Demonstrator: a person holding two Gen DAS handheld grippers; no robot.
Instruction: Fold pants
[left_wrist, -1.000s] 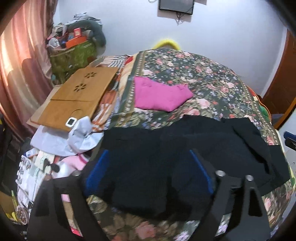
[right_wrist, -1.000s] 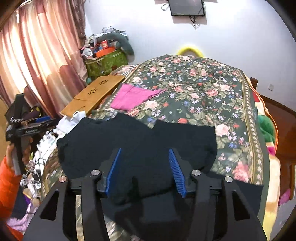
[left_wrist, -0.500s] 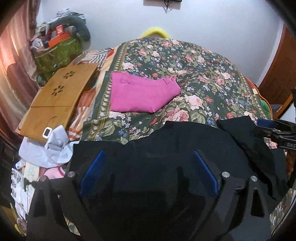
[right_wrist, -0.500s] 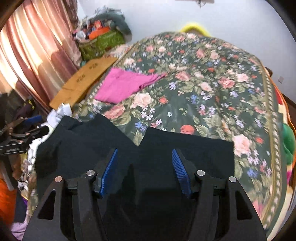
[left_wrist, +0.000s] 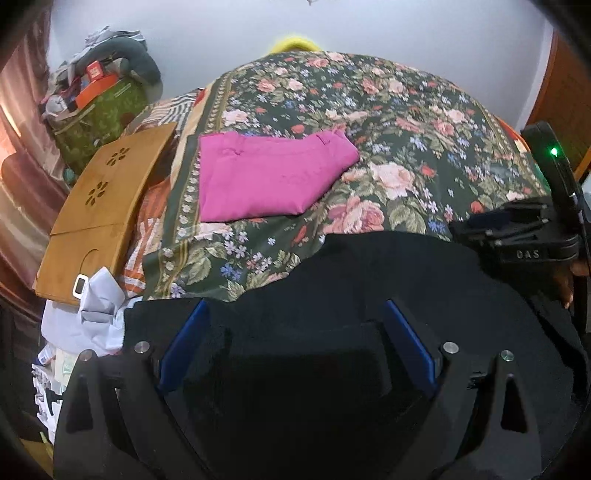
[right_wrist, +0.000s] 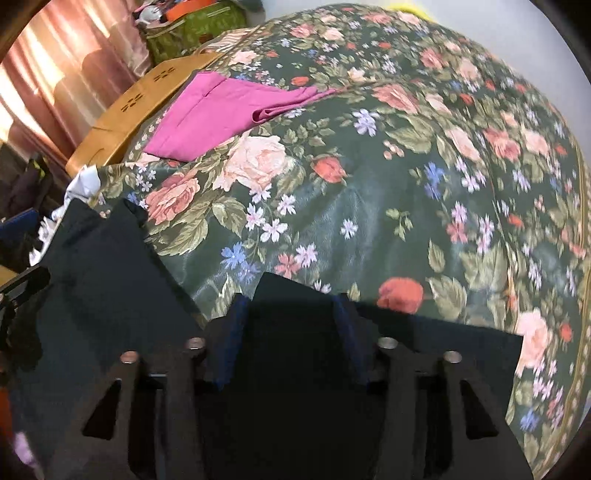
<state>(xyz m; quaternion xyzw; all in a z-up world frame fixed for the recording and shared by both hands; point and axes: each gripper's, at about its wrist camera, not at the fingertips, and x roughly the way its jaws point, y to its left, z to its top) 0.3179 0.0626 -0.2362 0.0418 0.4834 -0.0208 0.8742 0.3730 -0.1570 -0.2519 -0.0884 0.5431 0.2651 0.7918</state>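
The black pants (left_wrist: 369, 280) lie on the near edge of the bed (left_wrist: 406, 122), long axis running left to right across both views, the legs pointing away toward the wall. The cloth is matte, dark and soft, with little visible texture; the bedspread is a glossy green floral weave. The left tongs (left_wrist: 295, 343) stand wide apart over the fabric, blue pads (left_wrist: 184, 343) showing — nothing clamped. The right tongs (right_wrist: 291, 328) are likewise apart, pants cloth lying between the fingers. The right view shows the split between the two legs, a floral wedge between dark panels; the left view hides it but shows the other tool at its right edge. Folded pink pants (left_wrist: 266, 173) lie farther up the bed, well apart, beside a flat wooden board (left_wrist: 107, 206).
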